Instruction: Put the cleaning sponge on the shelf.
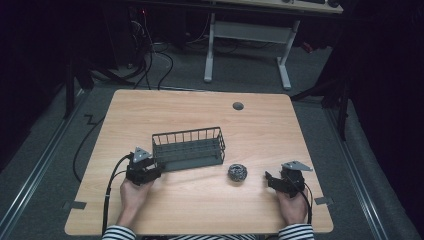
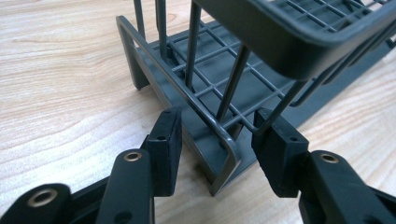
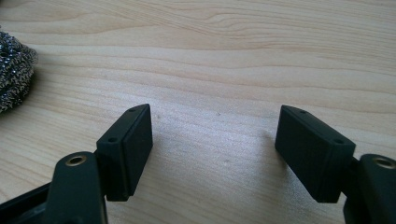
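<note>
Left gripper (image 1: 150, 169) sits at the near left corner of the grey wire basket (image 1: 188, 148), its jaws closed about that corner's frame; whether both pads (image 2: 171, 140) truly press it looks likely, not certain. Nothing lies inside the basket. Right of the basket rests a steel wool scrubber (image 1: 237, 172); beyond it the right gripper (image 1: 270, 180) stands spread, grasping nothing.

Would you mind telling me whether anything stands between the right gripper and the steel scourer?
Nothing visible does: only bare table lies between the right gripper, its jaws apart and empty, and the steel scourer to its left in the high view.
</note>
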Action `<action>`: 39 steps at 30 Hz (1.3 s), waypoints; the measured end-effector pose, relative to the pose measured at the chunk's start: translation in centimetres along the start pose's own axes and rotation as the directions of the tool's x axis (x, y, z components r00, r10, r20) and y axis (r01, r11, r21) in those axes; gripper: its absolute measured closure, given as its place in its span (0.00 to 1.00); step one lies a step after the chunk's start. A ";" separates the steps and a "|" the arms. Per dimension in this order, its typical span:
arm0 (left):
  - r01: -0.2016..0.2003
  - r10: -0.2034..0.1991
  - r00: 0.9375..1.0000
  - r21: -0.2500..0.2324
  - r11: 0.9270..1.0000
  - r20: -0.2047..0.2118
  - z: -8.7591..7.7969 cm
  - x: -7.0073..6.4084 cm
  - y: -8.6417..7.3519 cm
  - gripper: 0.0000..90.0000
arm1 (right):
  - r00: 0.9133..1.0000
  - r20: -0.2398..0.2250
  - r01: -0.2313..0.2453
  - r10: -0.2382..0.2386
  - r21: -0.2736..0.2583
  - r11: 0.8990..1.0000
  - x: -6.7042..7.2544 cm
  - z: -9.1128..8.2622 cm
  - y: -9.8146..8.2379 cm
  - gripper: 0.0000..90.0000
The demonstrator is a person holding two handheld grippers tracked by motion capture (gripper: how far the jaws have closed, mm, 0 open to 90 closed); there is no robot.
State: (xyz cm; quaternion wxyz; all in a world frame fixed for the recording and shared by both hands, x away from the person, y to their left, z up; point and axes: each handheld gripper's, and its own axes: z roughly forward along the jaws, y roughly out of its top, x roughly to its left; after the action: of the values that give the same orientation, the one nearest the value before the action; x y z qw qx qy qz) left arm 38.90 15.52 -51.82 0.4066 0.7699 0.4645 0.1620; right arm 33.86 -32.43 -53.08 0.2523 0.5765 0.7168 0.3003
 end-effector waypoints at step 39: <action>0.049 -0.044 0.995 0.043 0.998 -0.094 -4.6 3.7 -4.3 0.24 | 0.961 -0.229 0.130 -0.152 -0.107 0.986 5.3 -3.0 1.4 0.29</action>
State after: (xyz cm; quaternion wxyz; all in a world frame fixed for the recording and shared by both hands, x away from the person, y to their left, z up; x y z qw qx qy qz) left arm 35.41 21.81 -52.84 0.3706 0.7594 0.5043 0.1778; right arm 31.57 -27.43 -50.10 0.2118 0.4719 0.7667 0.3804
